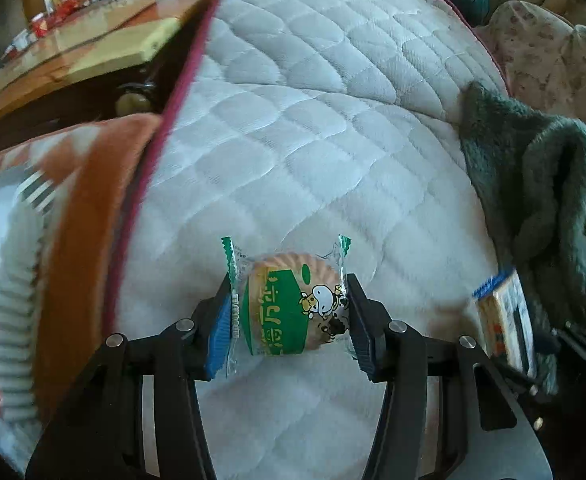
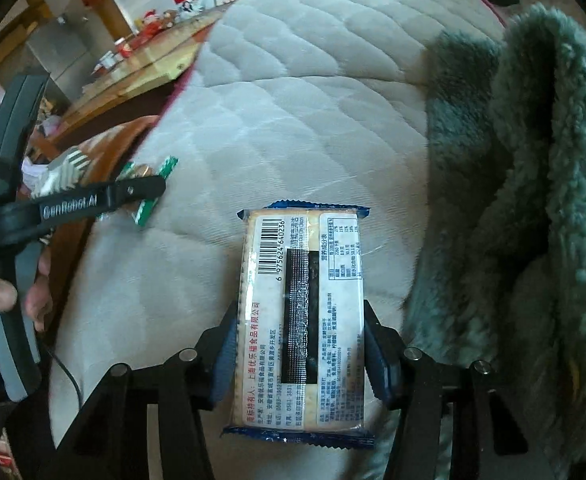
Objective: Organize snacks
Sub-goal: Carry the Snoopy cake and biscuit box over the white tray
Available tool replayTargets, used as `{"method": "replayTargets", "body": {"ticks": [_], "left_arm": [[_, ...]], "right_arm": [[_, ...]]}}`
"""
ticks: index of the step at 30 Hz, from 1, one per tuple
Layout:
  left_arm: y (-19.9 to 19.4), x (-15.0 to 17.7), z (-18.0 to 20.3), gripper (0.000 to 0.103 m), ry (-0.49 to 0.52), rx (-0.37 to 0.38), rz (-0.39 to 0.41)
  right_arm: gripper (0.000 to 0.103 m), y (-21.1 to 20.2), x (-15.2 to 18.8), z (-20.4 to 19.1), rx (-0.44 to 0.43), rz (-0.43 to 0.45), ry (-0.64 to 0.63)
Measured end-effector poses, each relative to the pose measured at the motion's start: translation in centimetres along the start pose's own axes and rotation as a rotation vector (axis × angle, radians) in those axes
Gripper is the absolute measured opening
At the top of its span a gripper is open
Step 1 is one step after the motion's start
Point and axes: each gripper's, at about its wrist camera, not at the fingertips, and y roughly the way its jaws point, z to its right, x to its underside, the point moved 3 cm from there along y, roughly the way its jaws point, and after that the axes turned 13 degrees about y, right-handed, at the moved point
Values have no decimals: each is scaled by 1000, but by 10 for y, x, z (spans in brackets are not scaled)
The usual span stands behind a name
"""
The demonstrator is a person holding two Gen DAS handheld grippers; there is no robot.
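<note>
My left gripper [image 1: 289, 320] is shut on a round biscuit in a clear wrapper with a green label and a cartoon cow [image 1: 291, 306], held just above the white quilted cushion [image 1: 293, 128]. My right gripper [image 2: 299, 344] is shut on a flat rectangular cracker pack with blue ends, its barcode side up [image 2: 301, 312]. That pack also shows at the right edge of the left wrist view [image 1: 505, 320]. The left gripper [image 2: 93, 200] and its green-wrapped biscuit [image 2: 149, 196] show at the left of the right wrist view.
A grey-green fleece garment [image 2: 533, 200] lies along the cushion's right side [image 1: 541, 200]. An orange and white blanket [image 1: 73, 208] lies at the left. A wooden table with small red items [image 2: 141, 64] stands behind. The person's hand [image 2: 9, 292] holds the left tool.
</note>
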Motion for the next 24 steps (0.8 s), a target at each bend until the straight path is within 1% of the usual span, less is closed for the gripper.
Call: {"method": "replayTargets", "body": {"ticks": [2, 6, 11, 17, 20, 24], "left_arm": [[-16, 16, -5, 50, -18, -1, 8], [-46, 45, -12, 50, -31, -40, 31], [-86, 77, -27, 50, -68, -81, 69], [-123, 106, -52, 50, -124, -143, 109], [-134, 116, -64, 50, -147, -175, 119], [-147, 128, -81, 50, -180, -200, 134]], "right_arm": [[54, -4, 8, -11, -19, -3, -11], [54, -7, 20, -40, -67, -9, -24], [54, -10, 35, -83, -117, -24, -69], [54, -13, 50, -138, -157, -48, -159], [54, -14, 52, -158, -166, -49, -197], [54, -17, 54, -182, -178, -51, -248]]}}
